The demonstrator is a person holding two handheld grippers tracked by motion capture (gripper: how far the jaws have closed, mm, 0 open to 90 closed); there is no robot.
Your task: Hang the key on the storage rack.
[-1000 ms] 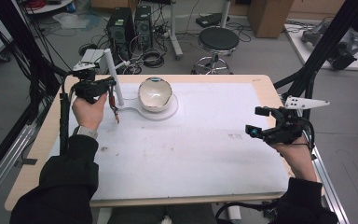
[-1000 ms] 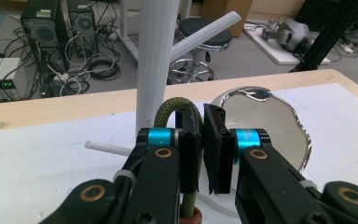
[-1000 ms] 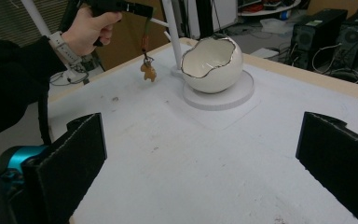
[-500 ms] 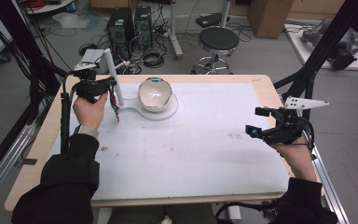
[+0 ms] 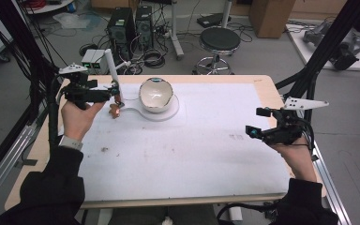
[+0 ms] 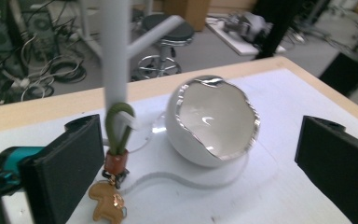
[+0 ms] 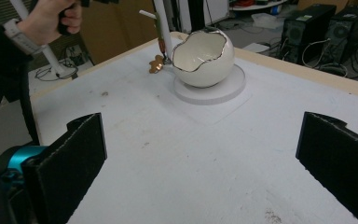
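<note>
Left gripper [image 5: 115, 91]: held at the table's 10 o'clock corner, jaws spread wide, nothing between them; keychain just ahead of the left jaw.
Right gripper [image 5: 258, 123]: at 3 o'clock near the table edge, jaws wide apart, nothing held, pointing toward the bowl.
Eggshell-shaped bowl [image 6: 212, 121]: white, jagged silver rim, tilted, resting on a round white base [image 7: 230, 86] at 12 o'clock.
White stand [image 6: 115, 51]: upright post with a side peg, at the bowl's 9 o'clock.
Keychain [image 6: 114, 179]: olive loop hung on the stand's hook, brown collar, gingerbread-man charm at the bottom.
Table [image 5: 262, 84]: wooden edge, covered by a white mat.
</note>
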